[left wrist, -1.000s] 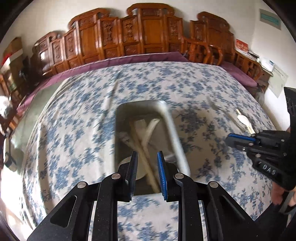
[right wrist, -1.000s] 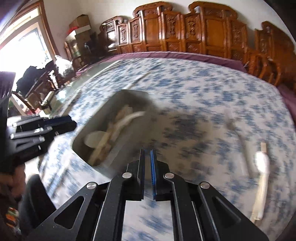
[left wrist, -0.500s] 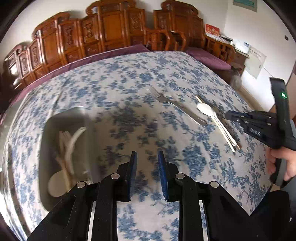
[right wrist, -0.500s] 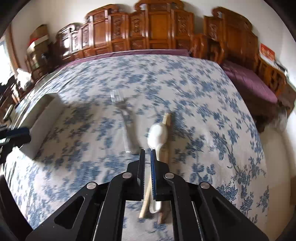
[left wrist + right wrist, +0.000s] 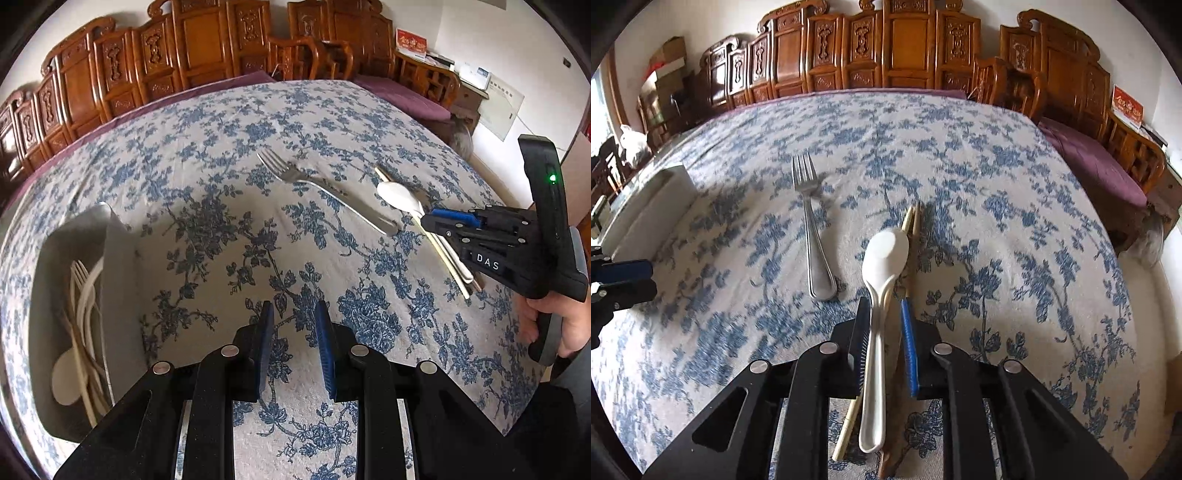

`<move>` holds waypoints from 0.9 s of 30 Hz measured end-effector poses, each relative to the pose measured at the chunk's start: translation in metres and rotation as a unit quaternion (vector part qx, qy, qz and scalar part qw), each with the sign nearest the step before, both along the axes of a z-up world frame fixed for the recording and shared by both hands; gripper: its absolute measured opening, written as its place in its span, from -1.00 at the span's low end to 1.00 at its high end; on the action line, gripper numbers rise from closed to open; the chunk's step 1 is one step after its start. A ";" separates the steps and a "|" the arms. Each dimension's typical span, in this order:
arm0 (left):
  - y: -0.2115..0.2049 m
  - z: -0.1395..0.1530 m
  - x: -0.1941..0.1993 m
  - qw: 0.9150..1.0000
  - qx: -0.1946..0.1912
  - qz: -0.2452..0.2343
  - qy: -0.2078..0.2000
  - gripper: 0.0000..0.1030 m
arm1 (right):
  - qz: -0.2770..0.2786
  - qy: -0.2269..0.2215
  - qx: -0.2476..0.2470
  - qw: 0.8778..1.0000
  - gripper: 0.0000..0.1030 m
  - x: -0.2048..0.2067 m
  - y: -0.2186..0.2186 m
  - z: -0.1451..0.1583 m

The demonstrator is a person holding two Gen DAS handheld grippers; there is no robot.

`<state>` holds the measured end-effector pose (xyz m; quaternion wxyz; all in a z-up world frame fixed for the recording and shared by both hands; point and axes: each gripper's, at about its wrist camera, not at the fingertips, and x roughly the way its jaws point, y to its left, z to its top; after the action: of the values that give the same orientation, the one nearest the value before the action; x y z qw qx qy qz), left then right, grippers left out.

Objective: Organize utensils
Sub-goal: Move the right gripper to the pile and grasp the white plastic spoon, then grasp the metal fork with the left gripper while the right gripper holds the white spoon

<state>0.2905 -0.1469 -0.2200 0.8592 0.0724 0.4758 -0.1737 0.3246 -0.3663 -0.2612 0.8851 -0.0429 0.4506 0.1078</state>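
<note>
Low in the right wrist frame, my right gripper [image 5: 884, 325], jaws just opening, straddles the white spoon [image 5: 882, 280]; I should centre before closing. My left gripper [image 5: 293, 332] hangs slightly parted, empty.

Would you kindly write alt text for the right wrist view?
The right gripper, its jaws just opened, straddles the handle of a white plastic spoon lying over wooden chopsticks on a blue-flowered tablecloth. A steel fork lies left of them, and a white tray sits at the far left.
</note>
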 end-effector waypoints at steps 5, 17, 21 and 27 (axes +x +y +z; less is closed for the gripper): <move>0.000 -0.004 -0.002 1.000 -0.004 -0.003 -0.001 -0.59 | 0.015 0.002 -0.024 1.000 -0.63 0.001 0.012 -0.004; 0.002 -0.013 -0.006 1.000 -0.002 -0.002 0.003 -0.59 | -0.006 -0.007 -0.006 1.000 -0.84 0.009 0.006 0.007; -0.007 -0.017 0.000 1.000 0.001 -0.007 0.006 -0.59 | -0.017 -0.016 0.022 0.999 -0.84 0.008 -0.005 0.013; -0.034 -0.018 0.024 1.000 0.003 -0.014 0.004 -0.58 | -0.032 -0.020 0.034 0.999 -0.84 0.009 -0.017 0.014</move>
<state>0.3143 -0.1805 -0.2380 0.8544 0.0805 0.4789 -0.1849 0.3336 -0.3834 -0.2470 0.8977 -0.0004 0.4304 0.0940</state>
